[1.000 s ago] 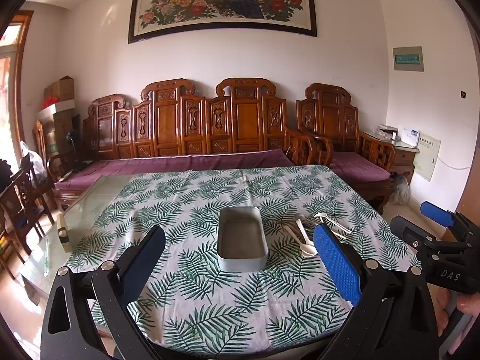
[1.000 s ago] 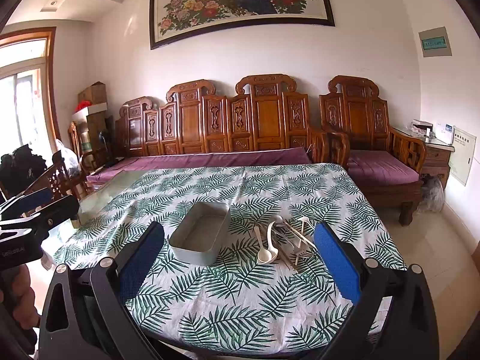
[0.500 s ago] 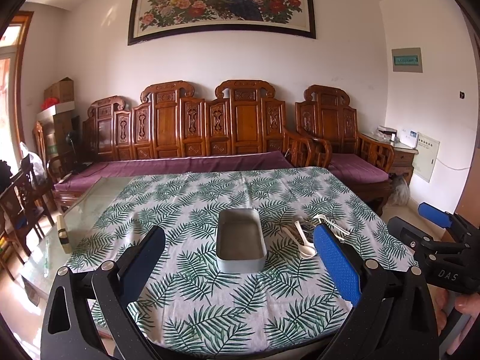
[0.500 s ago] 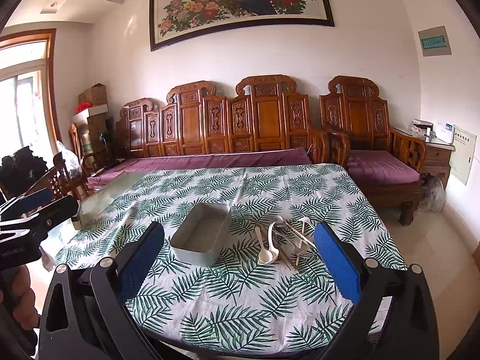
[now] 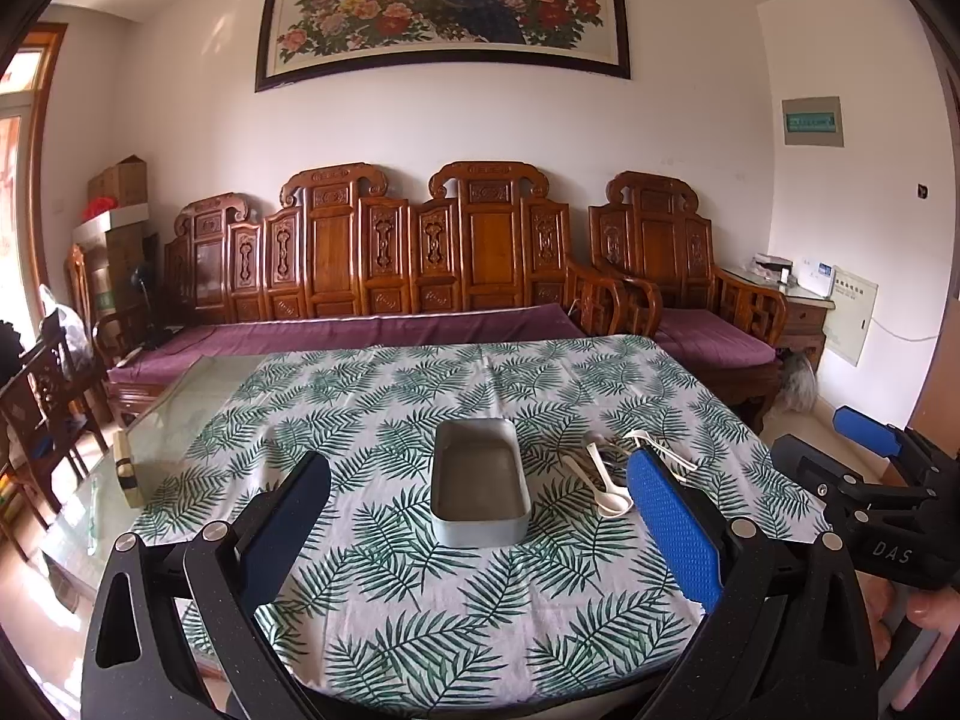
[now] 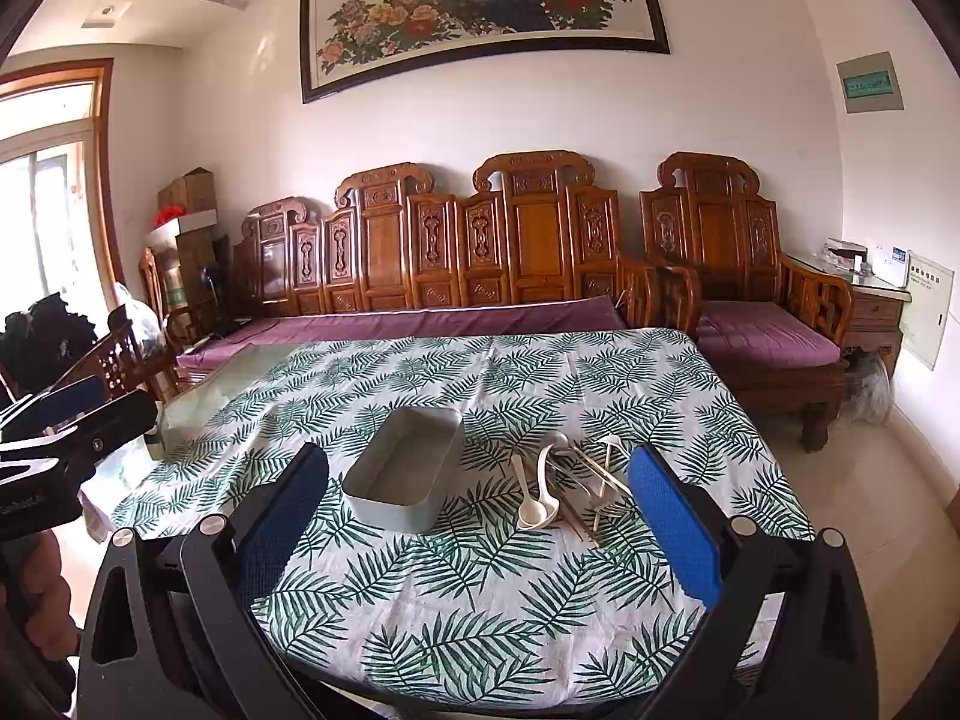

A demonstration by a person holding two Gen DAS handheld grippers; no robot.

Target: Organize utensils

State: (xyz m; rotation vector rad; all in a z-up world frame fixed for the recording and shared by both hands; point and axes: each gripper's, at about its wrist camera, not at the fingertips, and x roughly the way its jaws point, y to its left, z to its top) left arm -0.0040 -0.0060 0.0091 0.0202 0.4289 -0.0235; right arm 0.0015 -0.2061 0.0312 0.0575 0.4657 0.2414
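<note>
White cloth (image 5: 420, 588) printed with green fern leaves over the desk. Plain grey tin (image 5: 478, 483), cream-white spoons (image 6: 536, 495) beside pale wooden chopsticks (image 6: 591, 474). Black left tongs (image 5: 480, 534) and black right tongs (image 6: 477, 531), both with blue pads (image 6: 675, 531). Reddish-brown carved bench (image 5: 384, 252) under purple cushions (image 5: 354, 333); peacock and red-pink peony picture (image 5: 444, 3) in a dark frame on a white wall.

White-walled room held a carved wooden bench (image 5: 384, 264) with purple cushion, matching armchair (image 6: 750, 276), framed peacock painting (image 5: 444, 6), leaf-print tablecloth (image 6: 480, 570) on a glass table (image 5: 180, 408), daylit window (image 6: 48, 192), and pale tiled floor (image 6: 888, 480).
</note>
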